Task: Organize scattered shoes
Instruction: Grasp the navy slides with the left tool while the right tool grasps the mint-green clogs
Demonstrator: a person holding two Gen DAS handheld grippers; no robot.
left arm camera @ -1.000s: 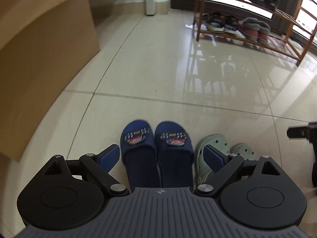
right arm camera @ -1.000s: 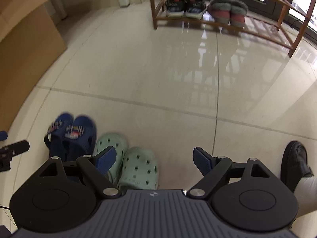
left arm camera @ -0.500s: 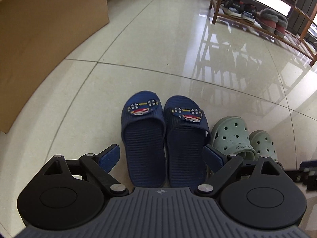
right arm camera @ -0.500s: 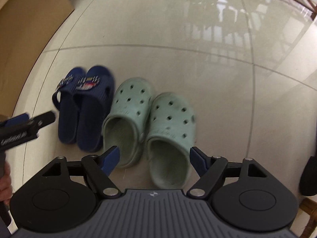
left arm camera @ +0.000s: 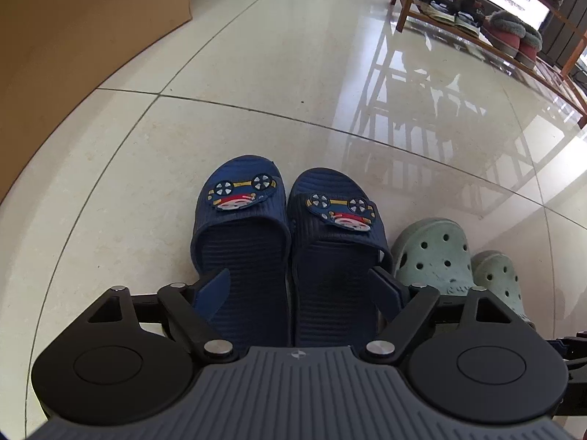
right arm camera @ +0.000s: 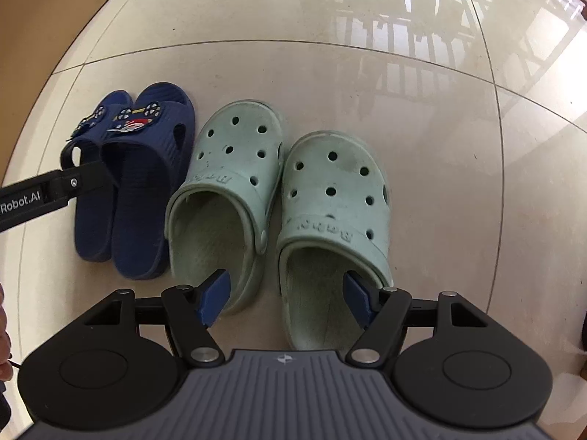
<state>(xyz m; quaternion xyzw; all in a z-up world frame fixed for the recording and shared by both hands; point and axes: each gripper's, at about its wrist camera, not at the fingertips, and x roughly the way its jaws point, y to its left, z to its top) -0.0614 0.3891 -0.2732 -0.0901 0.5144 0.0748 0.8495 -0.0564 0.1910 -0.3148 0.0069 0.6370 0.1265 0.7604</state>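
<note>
Both grippers have dropped closer to the tiled floor (left arm camera: 256, 73) since a second ago. Wooden shoe rack (left arm camera: 488, 33) far off. Left gripper (left arm camera: 299, 293) straddles the blue slippers (left arm camera: 290, 242), jaws closing, not gripping. Right gripper (right arm camera: 288, 299) straddles the green clogs' (right arm camera: 279, 201) heels, jaws closing, pads apart.

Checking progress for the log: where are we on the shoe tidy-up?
Done: two pairs already sit on the wooden rack. In hand: nothing lifted yet. The left gripper straddles the heels of the blue slippers, the right gripper those of the green clogs; both sets of jaws are closing, pads not yet pressing. Left: grip both pairs, still on the floor, and put them away.
</note>
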